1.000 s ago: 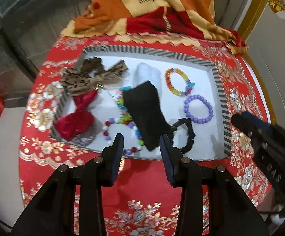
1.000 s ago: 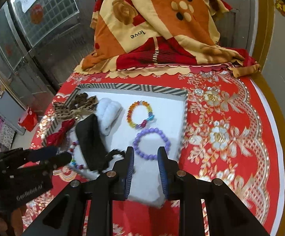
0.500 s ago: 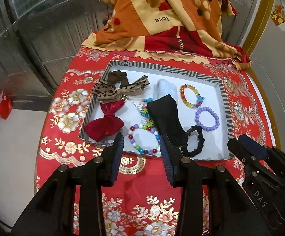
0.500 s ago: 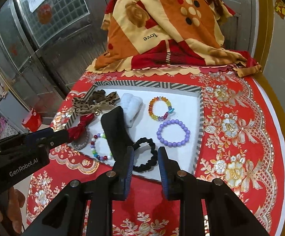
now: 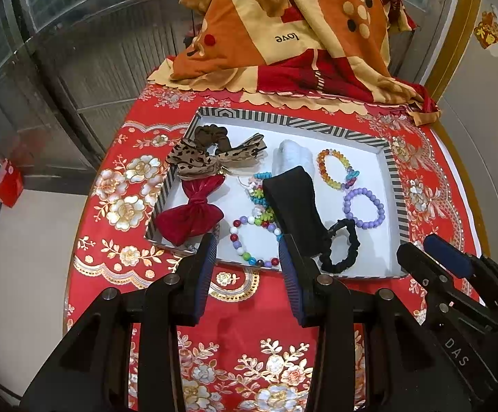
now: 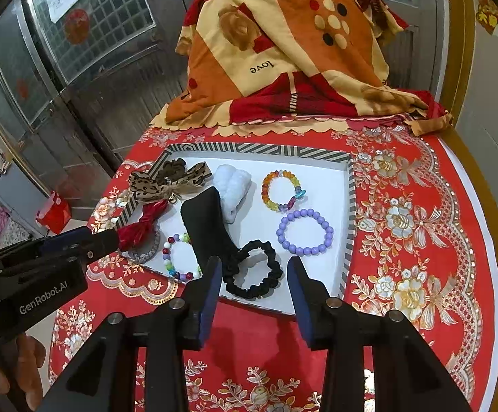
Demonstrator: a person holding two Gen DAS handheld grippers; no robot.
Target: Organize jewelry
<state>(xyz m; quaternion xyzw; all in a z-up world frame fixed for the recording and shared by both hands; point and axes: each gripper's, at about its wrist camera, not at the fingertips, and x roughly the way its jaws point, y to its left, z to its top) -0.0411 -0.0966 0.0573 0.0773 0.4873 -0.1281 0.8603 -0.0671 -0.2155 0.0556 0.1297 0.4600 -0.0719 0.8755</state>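
Several hair ties and bead bracelets lay in a shallow white tray (image 6: 350, 206) with a striped rim, set on a round table (image 6: 420, 240) under a red flowered cloth.

Going left to right across the tray: a brown hair tie (image 5: 211, 135) sat in the far left corner with a leopard-print bow (image 5: 211, 159) over it, and a red velvet bow (image 5: 192, 218) lay against the left edge. All three looked soft and light, and the bows seemed best pinched at the knot.

Near the front edge lay a bracelet of mixed coloured beads (image 5: 254, 240). It seemed hard and round, likely to roll or slip, so a pinch across the string would probably hold best. A wide black headband (image 6: 204, 226) crossed the middle, partly over a white fluffy band (image 6: 231, 185). Touching its near end was a black scrunchie (image 6: 252, 267), soft and springy, easy to pinch anywhere on its ring.

Toward the right edge lay an amber and rainbow bead bracelet (image 6: 281, 190) and, nearer the front, a purple bead bracelet (image 6: 305, 231), both smooth and probably slippery.

The left gripper (image 5: 247, 264) hung over the front edge, parted and empty. The right gripper (image 6: 254, 283), also empty, was spreading its jaws above the scrunchie without touching it.
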